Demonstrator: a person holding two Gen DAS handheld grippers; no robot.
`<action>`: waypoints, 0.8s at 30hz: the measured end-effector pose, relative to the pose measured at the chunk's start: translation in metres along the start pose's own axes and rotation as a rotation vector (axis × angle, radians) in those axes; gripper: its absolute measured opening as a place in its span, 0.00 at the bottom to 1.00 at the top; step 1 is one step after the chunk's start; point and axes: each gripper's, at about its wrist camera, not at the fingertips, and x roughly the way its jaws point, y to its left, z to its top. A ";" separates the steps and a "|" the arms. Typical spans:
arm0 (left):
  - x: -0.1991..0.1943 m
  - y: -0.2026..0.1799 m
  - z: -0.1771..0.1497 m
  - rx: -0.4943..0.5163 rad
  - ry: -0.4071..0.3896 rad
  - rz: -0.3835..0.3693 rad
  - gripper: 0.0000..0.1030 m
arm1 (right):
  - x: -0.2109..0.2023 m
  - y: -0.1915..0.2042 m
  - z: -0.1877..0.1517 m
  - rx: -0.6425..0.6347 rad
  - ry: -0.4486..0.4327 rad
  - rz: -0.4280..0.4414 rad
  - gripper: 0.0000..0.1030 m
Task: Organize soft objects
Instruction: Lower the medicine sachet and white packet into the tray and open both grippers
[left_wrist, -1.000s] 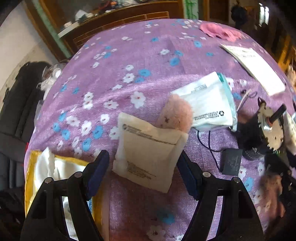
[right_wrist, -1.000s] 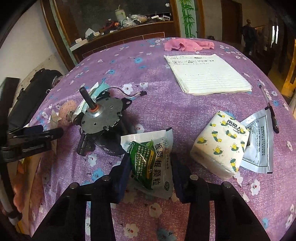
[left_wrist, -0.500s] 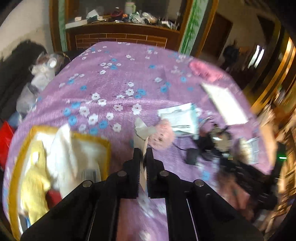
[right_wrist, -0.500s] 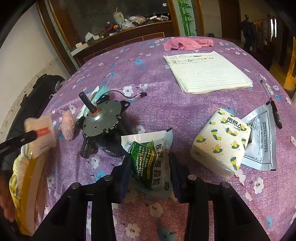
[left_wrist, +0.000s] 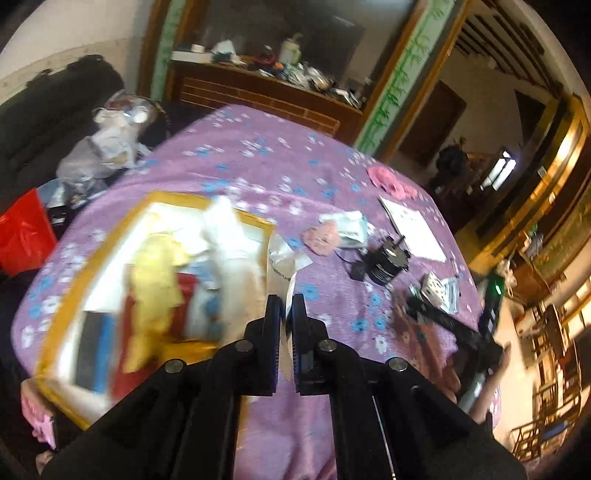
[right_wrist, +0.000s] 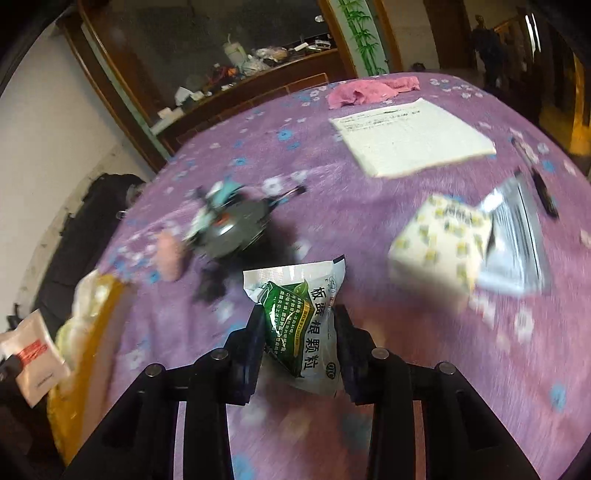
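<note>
1. Left wrist view: my left tool is clamped nearly flat on a thin beige paper sachet, which stands up out of its fingers above the desk.
2. Just left of that sachet lies the yellow-rimmed tray, already heaped with blurred soft things in white, yellow, red and blue.
3. Beyond the sachet, to its right, a fuzzy pink puff rests on the purple flowered cloth of the desk, touching a white plastic packet.
4. Further right of the sachet stands a black electric motor.
5. Right wrist view: my right tool is closing, its fingers against both sides of a green-and-white granule pouch; it appears lifted off the cloth.
6. Right of the pouch sits a white tissue pack with yellow print, touching a silver foil bag.
7. Beyond the pouch lie a lined paper pad and a crumpled pink cloth.
</note>
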 end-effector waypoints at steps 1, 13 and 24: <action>-0.008 0.008 0.000 -0.011 -0.011 0.014 0.03 | -0.008 0.006 -0.009 0.002 0.000 0.016 0.33; -0.033 0.062 -0.004 0.016 -0.096 0.187 0.03 | -0.058 0.144 -0.059 -0.279 0.031 0.229 0.33; -0.008 0.081 -0.006 0.108 -0.039 0.234 0.03 | -0.019 0.246 -0.054 -0.462 0.108 0.292 0.34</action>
